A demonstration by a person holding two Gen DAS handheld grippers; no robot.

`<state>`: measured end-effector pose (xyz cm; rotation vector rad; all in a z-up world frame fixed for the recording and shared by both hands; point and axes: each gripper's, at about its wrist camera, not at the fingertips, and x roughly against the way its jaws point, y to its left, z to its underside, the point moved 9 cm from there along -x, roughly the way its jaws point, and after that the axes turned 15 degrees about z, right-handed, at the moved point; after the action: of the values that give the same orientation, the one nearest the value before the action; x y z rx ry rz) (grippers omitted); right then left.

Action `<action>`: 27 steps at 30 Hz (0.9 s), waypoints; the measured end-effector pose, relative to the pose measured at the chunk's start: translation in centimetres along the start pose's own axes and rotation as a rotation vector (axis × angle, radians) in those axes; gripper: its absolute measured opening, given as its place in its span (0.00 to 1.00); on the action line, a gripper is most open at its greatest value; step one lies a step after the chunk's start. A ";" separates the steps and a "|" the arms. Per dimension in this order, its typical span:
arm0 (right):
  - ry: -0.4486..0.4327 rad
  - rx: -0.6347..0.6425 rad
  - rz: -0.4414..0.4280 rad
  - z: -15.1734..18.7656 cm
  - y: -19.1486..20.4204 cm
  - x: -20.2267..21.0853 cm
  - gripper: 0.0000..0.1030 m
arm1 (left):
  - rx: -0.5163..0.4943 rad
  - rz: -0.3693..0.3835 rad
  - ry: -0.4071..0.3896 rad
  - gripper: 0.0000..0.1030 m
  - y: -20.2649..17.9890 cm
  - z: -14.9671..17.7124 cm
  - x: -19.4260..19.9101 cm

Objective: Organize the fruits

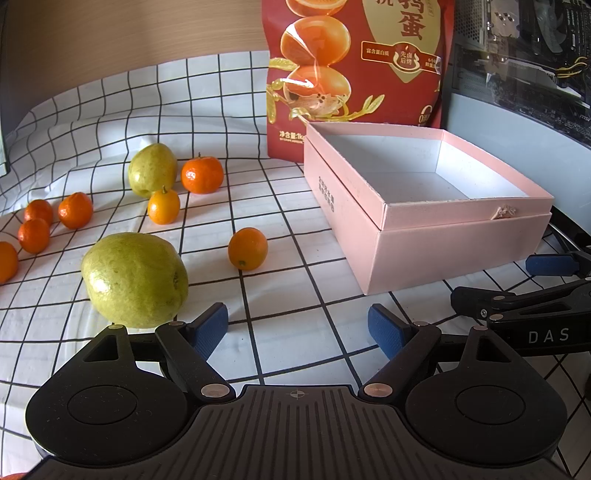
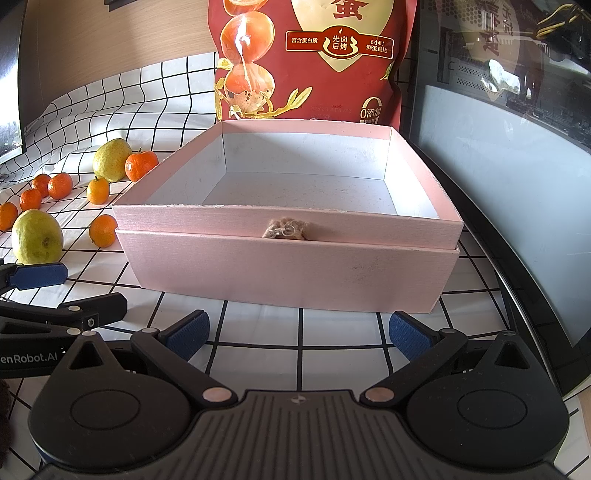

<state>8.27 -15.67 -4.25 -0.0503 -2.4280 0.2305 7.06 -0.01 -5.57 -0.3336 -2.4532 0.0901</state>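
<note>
A pink box (image 1: 454,254) (image 2: 288,269) with a white inside stands open with nothing in it. Left of it on the checked cloth lie two green pears, a near one (image 1: 135,278) (image 2: 36,237) and a far one (image 1: 152,170) (image 2: 110,159), plus several small oranges, among them one (image 1: 247,248) (image 2: 103,230) closest to the box. My left gripper (image 1: 297,328) is open, just right of the near pear, holding nothing. My right gripper (image 2: 299,334) is open in front of the box's front wall. Each gripper shows at the edge of the other's view.
A tall red snack bag (image 1: 354,74) (image 2: 314,59) stands right behind the box. A dark glass-sided computer case (image 2: 517,166) rises close on the right. A wooden wall (image 1: 129,33) backs the cloth, and a dark screen edge (image 2: 9,81) is at far left.
</note>
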 end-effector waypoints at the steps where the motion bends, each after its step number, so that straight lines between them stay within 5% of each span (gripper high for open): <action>1: 0.000 0.000 0.000 0.0 0.0 0.0 1.00 | 0.000 0.000 0.000 0.86 0.0 0.0 0.0; 17: -0.001 0.000 0.000 0.1 0.1 -0.1 1.00 | 0.007 -0.008 -0.002 0.86 -0.1 -0.1 0.1; 20: -0.001 -0.001 -0.001 0.2 0.1 -0.3 1.00 | 0.022 -0.015 -0.012 0.79 -0.2 0.0 0.5; 27: 0.137 0.002 0.031 0.7 -0.3 0.3 1.00 | 0.079 0.159 -0.023 0.73 0.2 -2.2 7.6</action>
<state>7.57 -16.01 -4.53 -0.0997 -2.2917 0.2360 2.70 2.14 0.70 -0.4946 -2.4353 0.2594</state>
